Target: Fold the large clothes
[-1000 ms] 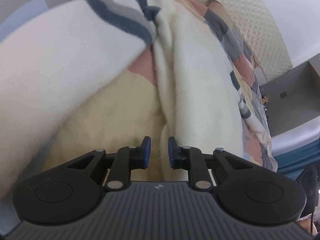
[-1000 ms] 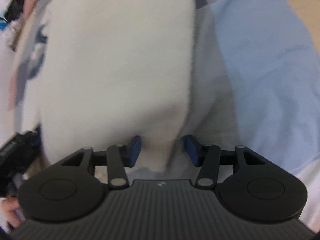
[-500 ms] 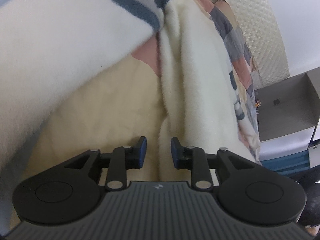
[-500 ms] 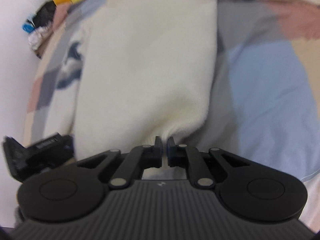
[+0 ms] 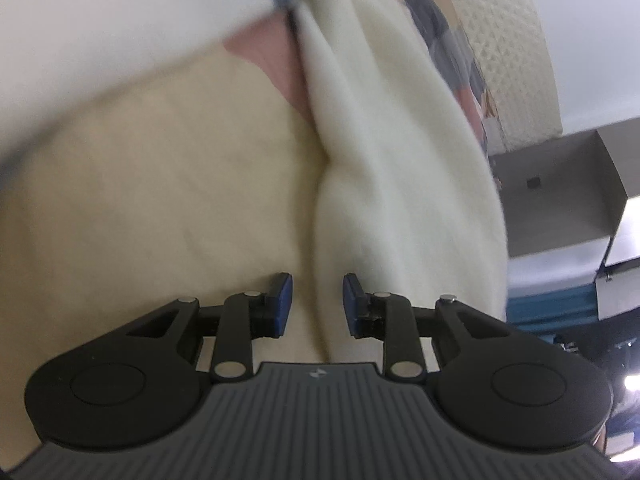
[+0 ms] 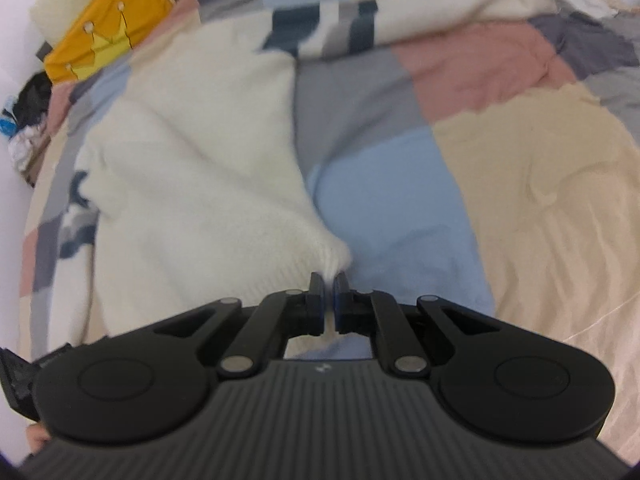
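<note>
A cream-white fleece garment (image 6: 192, 184) with dark blue and grey stripes lies on a patchwork bed. My right gripper (image 6: 330, 285) is shut on a ribbed corner of its hem and lifts it off the bed. In the left wrist view the same garment (image 5: 400, 152) hangs as a cream fold just ahead of my left gripper (image 5: 317, 292). The left jaws stand open with the fold's edge running between them, not pinched.
The bedspread (image 6: 400, 200) has blue, pink, grey and cream patches. A yellow pillow (image 6: 108, 36) lies at the far left corner, with dark clutter (image 6: 24, 108) beside the bed. A quilted headboard (image 5: 516, 60) and a grey cabinet (image 5: 560, 192) show at the right.
My right gripper closed on the garment's hem corner and pulled it up and back from the bed. My left gripper opened slightly wider and moved closer along the cream fold.
</note>
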